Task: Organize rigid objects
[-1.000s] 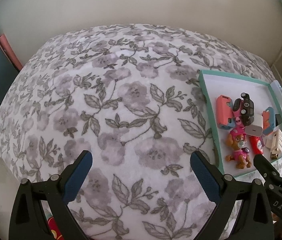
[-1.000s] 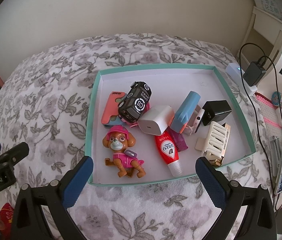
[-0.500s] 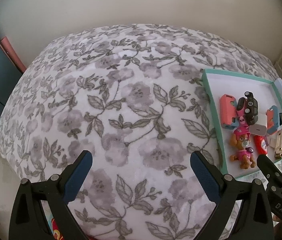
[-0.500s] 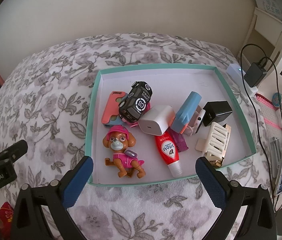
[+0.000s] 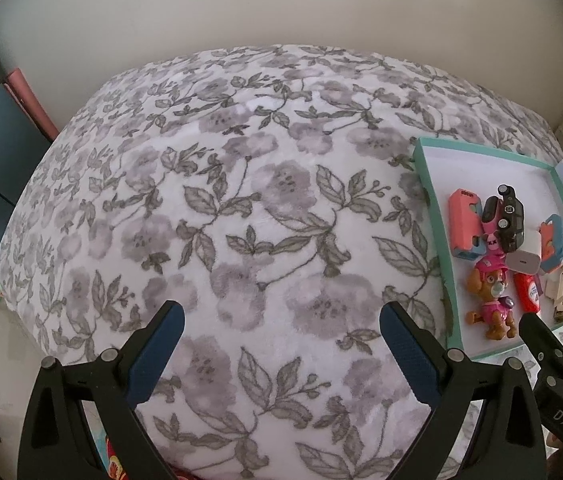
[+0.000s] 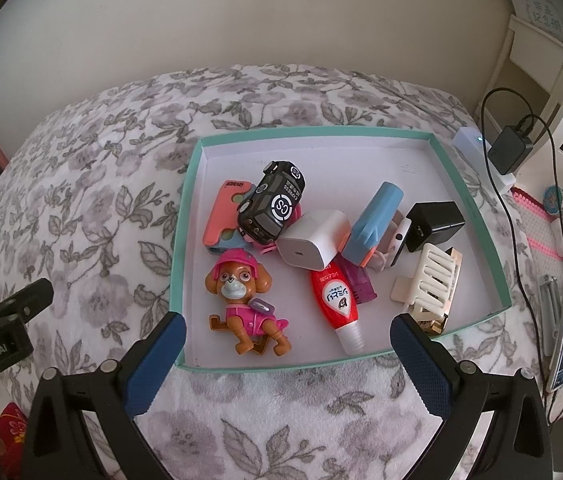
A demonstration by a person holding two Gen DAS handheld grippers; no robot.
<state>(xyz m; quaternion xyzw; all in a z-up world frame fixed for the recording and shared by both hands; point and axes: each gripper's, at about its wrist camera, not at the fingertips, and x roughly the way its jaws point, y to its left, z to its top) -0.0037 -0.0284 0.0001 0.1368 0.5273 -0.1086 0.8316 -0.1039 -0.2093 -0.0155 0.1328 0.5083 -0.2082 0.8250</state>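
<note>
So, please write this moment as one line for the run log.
left tongs: open, empty, over floral blanket | right tongs: open, empty, at near rim of teal tray | toy dog, toy car, white charger: in tray

Left gripper (image 5: 281, 336) slightly farther back.

The bed (image 5: 241, 220) is covered in soft, fleecy cloth; glossy plastic is seen on the toy car (image 6: 275, 204), matt card on the tray (image 6: 477, 216).
</note>
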